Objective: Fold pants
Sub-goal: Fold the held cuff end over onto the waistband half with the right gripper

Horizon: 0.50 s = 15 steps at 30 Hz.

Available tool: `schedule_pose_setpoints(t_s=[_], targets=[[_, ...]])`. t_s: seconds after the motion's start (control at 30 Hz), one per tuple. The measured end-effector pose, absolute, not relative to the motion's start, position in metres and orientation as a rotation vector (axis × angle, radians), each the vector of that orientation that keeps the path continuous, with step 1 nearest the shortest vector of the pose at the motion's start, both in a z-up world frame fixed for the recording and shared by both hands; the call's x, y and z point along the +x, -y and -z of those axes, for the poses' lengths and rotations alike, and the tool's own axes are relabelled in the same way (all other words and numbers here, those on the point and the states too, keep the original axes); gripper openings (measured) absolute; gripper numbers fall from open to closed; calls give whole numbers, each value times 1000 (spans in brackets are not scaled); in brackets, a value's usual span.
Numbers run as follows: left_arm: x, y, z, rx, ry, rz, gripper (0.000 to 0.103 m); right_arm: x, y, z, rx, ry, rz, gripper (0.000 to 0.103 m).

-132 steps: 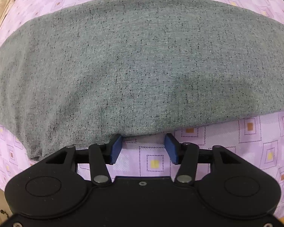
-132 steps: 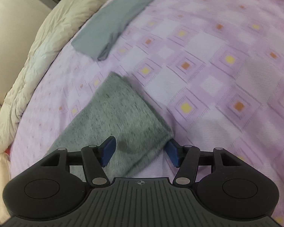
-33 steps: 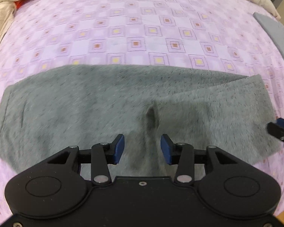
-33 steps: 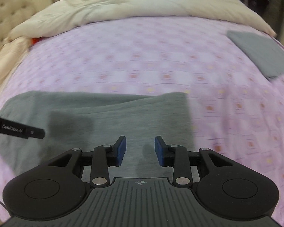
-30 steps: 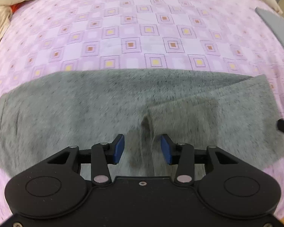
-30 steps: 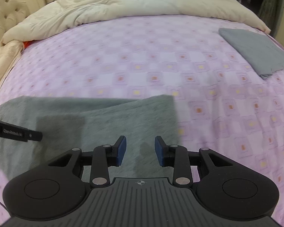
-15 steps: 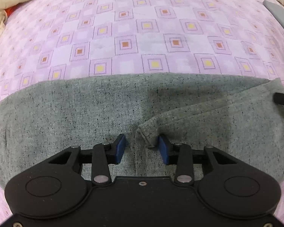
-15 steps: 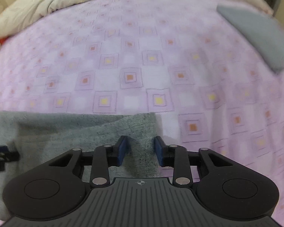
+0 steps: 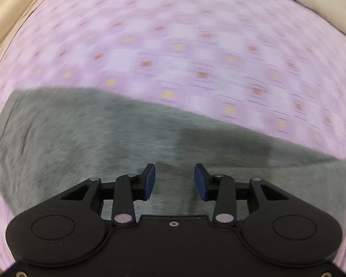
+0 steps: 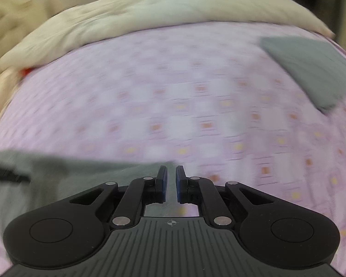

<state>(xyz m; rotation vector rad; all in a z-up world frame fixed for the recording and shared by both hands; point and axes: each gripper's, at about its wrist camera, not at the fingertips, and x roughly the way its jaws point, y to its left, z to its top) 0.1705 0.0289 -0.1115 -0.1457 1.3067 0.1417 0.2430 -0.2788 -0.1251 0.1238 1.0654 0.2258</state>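
Note:
The grey speckled pants (image 9: 85, 133) lie flat across the purple patterned bedsheet (image 9: 173, 46). My left gripper (image 9: 174, 182) hovers over the near edge of the pants, its jaws open with only flat fabric between them. My right gripper (image 10: 170, 182) has its jaws almost closed at the right end of the pants (image 10: 80, 175). Whether cloth sits between its pads is hidden by blur. A dark bar of the left gripper (image 10: 7, 173) shows at the far left of the right wrist view. Both views are motion-blurred.
A folded grey garment (image 10: 311, 67) lies at the far right of the bed. A cream duvet (image 10: 150, 11) is bunched along the far side. A small red item (image 10: 26, 70) peeks out at its left end.
My left gripper has let go of the raised fold and its jaws have opened wider. My right gripper's jaws have closed to a narrow gap. Both cameras have swung upward, blurring the views.

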Motion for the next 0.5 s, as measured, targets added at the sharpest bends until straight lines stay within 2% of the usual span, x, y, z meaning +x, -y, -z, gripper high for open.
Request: schedule_pose_setpoints(t_s=[0.1, 0.3, 0.5], targets=[[170, -32, 117, -115, -1338, -196, 44, 221, 262, 131, 73, -1113, -307, 9], [132, -19, 102, -47, -1313, -119, 44, 171, 248, 154, 4, -1259, -325, 9], [79, 16, 110, 45, -1355, -4, 51, 154, 257, 143, 51, -1233, -296, 8]])
